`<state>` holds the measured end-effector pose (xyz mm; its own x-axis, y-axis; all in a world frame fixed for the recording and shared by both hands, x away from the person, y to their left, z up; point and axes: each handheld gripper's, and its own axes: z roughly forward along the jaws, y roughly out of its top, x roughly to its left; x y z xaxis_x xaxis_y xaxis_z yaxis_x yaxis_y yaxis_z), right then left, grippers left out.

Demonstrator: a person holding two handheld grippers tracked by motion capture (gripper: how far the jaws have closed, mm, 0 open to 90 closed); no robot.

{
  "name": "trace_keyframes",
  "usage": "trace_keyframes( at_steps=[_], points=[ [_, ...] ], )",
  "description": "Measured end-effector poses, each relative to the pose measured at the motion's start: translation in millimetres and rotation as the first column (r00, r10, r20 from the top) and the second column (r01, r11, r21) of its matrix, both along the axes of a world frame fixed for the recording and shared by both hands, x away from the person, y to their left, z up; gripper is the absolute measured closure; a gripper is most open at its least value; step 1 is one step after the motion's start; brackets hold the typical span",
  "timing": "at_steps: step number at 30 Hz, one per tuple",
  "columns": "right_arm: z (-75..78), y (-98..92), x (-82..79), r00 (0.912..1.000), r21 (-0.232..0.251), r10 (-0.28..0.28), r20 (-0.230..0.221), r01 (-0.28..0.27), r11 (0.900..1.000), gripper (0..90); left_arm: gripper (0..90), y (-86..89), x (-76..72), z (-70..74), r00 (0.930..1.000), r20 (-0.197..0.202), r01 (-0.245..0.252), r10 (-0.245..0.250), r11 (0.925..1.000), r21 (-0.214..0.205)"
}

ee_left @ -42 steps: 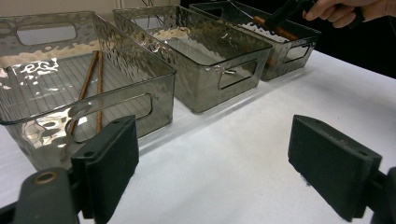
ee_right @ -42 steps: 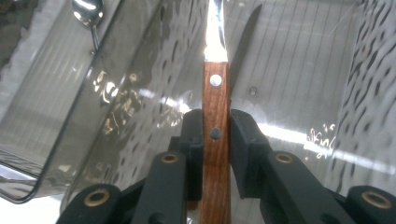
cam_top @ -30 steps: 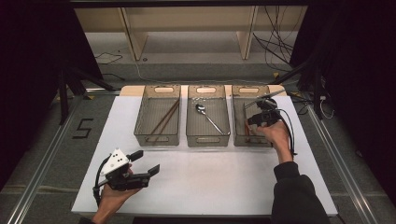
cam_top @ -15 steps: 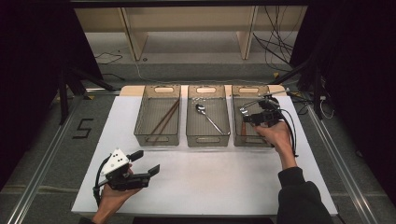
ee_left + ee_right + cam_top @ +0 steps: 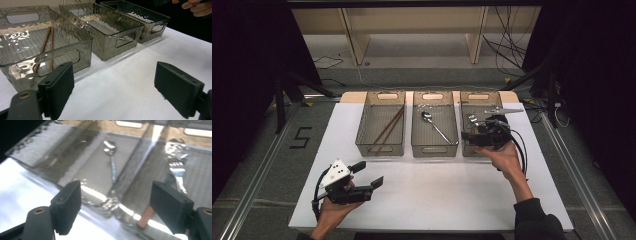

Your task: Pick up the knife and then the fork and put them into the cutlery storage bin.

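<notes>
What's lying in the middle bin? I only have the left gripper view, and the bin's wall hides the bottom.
Observer: A silver metal spoon lies in that middle smoky clear plastic bin, its bowl toward the far end.
Operator: Where's the right claw?
Observer: The right claw is above the near end of the right smoky plastic bin, jaws open with nothing between them.
Operator: Anything in that bin?
Observer: A silver metal fork, with what looks like a brown handle.

Grey floor (image 5: pixel 257 165), wooden shelving (image 5: pixel 412 25), dark surroundings
</notes>
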<state>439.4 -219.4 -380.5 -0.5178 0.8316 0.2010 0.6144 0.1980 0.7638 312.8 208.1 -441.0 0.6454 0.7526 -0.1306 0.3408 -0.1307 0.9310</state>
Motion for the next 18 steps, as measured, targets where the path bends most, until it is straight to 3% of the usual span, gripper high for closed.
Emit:
trace_keyframes(
  at_steps=[10, 18],
  points=[
    [-4.4, 16.5, -39.4, 0.9943, 0.007, 0.076, 0.074, -0.077, 0.9970, 23.8, 15.8, -1.2, 0.3, -0.8, 0.9999, -0.012, 0.011, -0.011, 0.9999, 0.009],
    [-12.4, 20.1, -62.9, 0.9892, 0.032, 0.101, 0.106, -0.105, 0.9939, 22.6, 15.7, -1.5, 0.5, -1.2, 0.9996, -0.019, 0.022, -0.022, 0.9996, 0.016]
  ],
)
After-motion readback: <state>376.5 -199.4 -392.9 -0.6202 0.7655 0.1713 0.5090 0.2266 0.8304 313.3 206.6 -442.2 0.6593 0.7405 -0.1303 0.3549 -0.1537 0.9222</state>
